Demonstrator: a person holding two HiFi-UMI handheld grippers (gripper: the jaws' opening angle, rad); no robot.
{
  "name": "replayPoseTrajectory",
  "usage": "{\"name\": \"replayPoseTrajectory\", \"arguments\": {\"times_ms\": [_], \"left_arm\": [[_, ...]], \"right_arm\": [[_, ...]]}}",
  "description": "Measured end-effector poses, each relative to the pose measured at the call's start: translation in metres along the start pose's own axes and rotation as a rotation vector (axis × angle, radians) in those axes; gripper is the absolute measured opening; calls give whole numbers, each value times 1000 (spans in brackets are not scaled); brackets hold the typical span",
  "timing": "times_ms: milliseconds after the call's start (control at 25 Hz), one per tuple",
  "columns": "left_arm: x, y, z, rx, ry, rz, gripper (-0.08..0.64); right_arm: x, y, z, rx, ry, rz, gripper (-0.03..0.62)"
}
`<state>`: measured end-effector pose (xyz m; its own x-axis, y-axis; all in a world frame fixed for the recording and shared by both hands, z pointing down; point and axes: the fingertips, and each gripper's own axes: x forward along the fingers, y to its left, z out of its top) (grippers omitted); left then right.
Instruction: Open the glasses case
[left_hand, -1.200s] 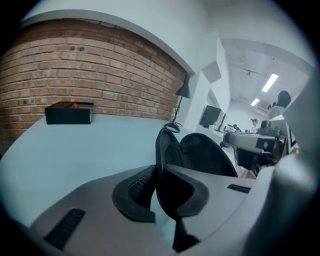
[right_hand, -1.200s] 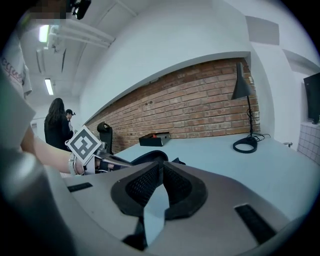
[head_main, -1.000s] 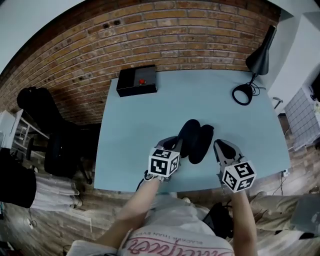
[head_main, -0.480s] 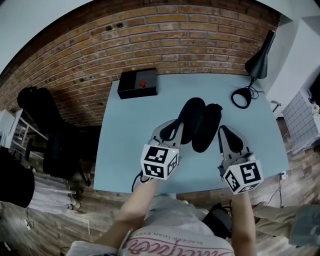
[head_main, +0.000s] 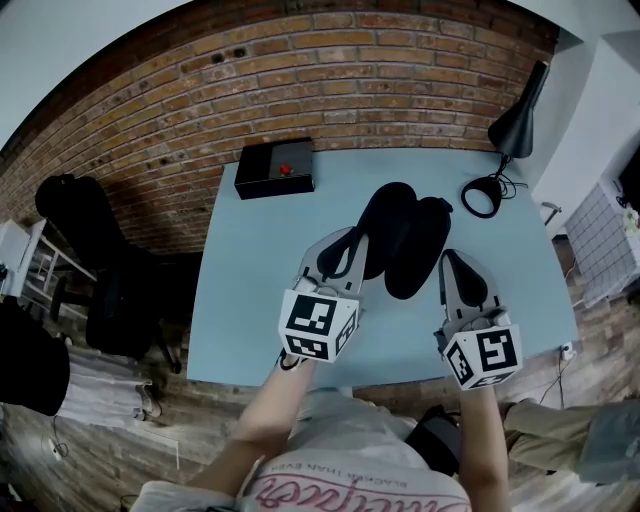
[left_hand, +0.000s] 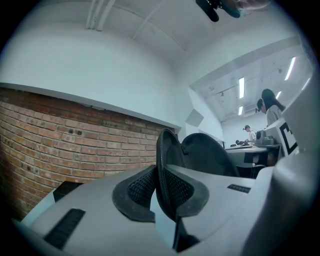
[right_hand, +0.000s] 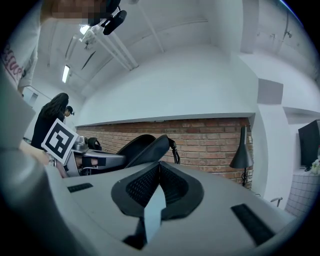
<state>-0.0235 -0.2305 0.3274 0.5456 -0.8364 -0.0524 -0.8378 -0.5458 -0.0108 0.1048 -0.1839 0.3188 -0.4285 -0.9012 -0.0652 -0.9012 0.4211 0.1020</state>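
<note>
**Head view: glasses case stands open, pinched in the left claw over the bench**

The black glasses case (head_main: 402, 240) is open, its two oval shells spread apart like a book and joined along one long side. It hangs over the middle of the pale blue bench (head_main: 260, 270), nearer the far edge than the person.

The left claw (head_main: 353, 248) is clamped on it. Seen from the left gripper view, the thin rim of the nearer shell stands upright between the two ribbed pads, which press on it from both sides. The second shell opens away behind it, to the right.

The right claw (head_main: 447, 262) sits just beside the case's right-hand shell; whether it touches, I cannot tell. In the right gripper view its pads meet at the tips with nothing between them, and the case shows off to the left, beyond the jaws.

Both claws point away from the person, whose bare forearms reach in from the bottom of the head view. Each claw carries a cube with square markers at its near end.

Farther out, a black box (head_main: 274, 166) with a red button (head_main: 284, 167) lies at the bench's far left corner. A black desk lamp (head_main: 510, 125) stands at the far right corner. A brick wall (head_main: 300, 60) runs behind the bench.
</note>
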Motion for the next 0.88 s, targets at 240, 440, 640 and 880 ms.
{"name": "replayPoseTrajectory", "arguments": {"times_ms": [240, 440, 640, 880], "left_arm": [[2, -2, 6, 16, -8, 6, 37], [4, -5, 8, 22, -14, 8, 37], [6, -9, 11, 31, -18, 7, 37], [6, -11, 14, 26, -26, 11, 37]], "right_arm": [[0, -4, -2, -19, 11, -9, 18], [-1, -7, -3, -11, 16, -22, 18], [-1, -11, -1, -13, 15, -27, 18], [-3, -12, -1, -4, 10, -30, 18]]}}
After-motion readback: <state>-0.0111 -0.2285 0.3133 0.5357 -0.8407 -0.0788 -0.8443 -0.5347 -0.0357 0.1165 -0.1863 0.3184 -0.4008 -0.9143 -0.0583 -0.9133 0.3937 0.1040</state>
